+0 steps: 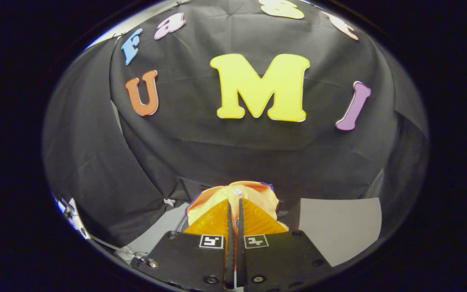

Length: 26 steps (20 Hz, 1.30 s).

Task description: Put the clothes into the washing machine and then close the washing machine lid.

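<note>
The orange garment [233,194] is soft matt cloth, gathered into folds, with a small glossy button sewn on it. The hand-held gripper [234,211] pinches that cloth with its 2 ribbed, slightly glossy fingers [258,221] drawn nearly together. Its body looks like matt plastic set with shiny metal screws. The booth wall [201,142] is creased matt cloth. The desk [339,227] is smooth and matt.

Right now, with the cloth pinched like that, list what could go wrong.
1. The gripper is shut on the orange cloth by a thin fold with a button right at the fingertips; the fold may slip out on the way.
2. The cloth bunches up over the fingers and hides what lies just ahead, so aiming at the washer could be blind.
3. Loose cloth hanging out of sight may snag or trail outside when the lid is closed.
</note>
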Motion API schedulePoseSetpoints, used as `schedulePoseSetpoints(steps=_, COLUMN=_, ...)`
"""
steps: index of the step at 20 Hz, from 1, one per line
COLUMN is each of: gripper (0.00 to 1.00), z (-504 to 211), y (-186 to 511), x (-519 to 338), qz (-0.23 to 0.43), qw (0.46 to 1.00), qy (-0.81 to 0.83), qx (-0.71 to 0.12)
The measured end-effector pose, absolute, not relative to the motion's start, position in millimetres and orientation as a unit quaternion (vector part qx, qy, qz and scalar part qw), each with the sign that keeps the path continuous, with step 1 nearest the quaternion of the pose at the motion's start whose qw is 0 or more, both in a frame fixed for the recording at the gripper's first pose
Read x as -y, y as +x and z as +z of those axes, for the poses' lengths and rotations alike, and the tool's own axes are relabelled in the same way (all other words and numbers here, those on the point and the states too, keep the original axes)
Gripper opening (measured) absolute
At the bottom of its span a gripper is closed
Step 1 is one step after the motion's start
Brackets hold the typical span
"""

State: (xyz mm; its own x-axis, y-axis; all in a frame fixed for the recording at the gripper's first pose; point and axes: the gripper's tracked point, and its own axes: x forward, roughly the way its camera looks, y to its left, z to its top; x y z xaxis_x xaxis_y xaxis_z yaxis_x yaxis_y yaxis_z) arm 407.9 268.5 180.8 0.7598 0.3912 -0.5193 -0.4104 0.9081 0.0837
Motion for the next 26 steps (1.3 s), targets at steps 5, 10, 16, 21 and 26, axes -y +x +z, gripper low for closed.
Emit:
schedulePoseSetpoints(steps=5, gripper=0.05, z=149.0, y=412.0, x=-297.1, qz=0.224, qw=0.929, qy=-0.019, qx=-0.295)
schedulePoseSetpoints(steps=10, gripper=0.05, z=112.9, y=415.2, x=-319.0, qz=0.226, qw=0.919, qy=-0.034, qx=-0.321)
schedulePoseSetpoints(steps=16, gripper=0.06, z=65.3, y=419.8, x=-335.9, qz=0.219, qw=0.911, qy=-0.042, qx=-0.348)
schedulePoseSetpoints(steps=21, gripper=0.05, z=26.0, y=426.5, x=-342.9, qz=0.205, qw=0.904, qy=-0.044, qx=-0.372)
schedulePoseSetpoints(steps=26, gripper=0.05, z=-15.9, y=436.1, x=-348.7, qz=0.19, qw=0.898, qy=-0.04, qx=-0.395)
